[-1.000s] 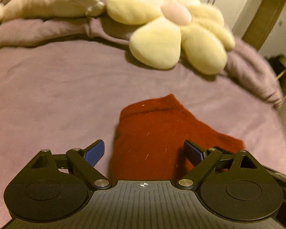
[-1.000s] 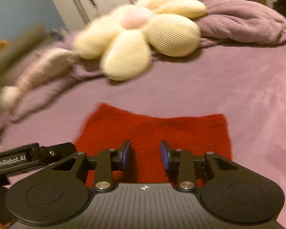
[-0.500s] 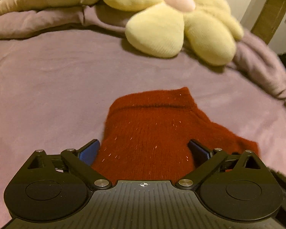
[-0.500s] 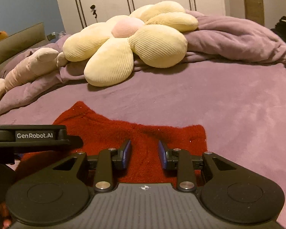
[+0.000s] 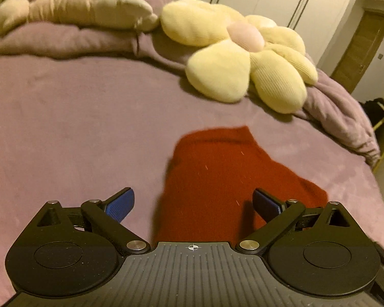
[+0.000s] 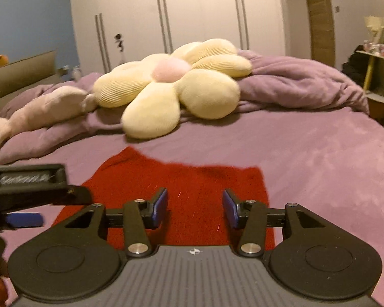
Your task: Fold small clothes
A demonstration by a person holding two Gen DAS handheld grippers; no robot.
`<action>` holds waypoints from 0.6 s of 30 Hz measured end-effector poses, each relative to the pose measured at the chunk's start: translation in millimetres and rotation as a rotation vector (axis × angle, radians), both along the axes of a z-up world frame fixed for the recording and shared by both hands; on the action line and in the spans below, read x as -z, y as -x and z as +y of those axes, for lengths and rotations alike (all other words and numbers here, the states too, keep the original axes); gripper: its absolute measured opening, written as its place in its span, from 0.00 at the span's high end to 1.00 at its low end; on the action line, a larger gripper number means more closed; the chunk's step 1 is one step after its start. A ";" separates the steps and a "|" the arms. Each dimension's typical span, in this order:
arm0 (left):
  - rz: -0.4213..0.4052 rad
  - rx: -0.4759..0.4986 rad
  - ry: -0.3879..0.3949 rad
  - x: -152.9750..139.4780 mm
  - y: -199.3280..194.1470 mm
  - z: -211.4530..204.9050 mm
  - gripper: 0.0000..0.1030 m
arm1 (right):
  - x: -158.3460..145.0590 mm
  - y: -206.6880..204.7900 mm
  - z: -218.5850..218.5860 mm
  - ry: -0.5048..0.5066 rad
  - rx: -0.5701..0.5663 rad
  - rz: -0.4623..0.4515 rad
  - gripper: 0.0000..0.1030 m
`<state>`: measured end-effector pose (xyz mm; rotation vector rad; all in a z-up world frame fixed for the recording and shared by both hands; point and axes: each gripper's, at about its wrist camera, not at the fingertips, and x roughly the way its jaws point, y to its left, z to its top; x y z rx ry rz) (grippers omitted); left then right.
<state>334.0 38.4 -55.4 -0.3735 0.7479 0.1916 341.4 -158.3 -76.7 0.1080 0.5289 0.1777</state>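
Note:
A small red knitted garment lies flat on the purple bedspread; it also shows in the right wrist view. My left gripper is wide open and empty, hovering over the garment's near left edge. My right gripper is open and empty above the garment's near edge. The left gripper's body shows at the left of the right wrist view.
A large cream flower-shaped cushion and a long beige plush lie on a rumpled purple blanket at the far side of the bed. White wardrobes stand behind. The bed's right edge drops off near a side table.
My right gripper's jaws opened wider and it lifted, tilting up. My left gripper pulled back and shifted left, so the garment sits further right in its view.

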 end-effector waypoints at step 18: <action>-0.059 0.068 -0.079 55.8 -29.7 -28.2 0.00 | 64.7 -35.7 -32.5 0.046 0.097 -0.041 0.19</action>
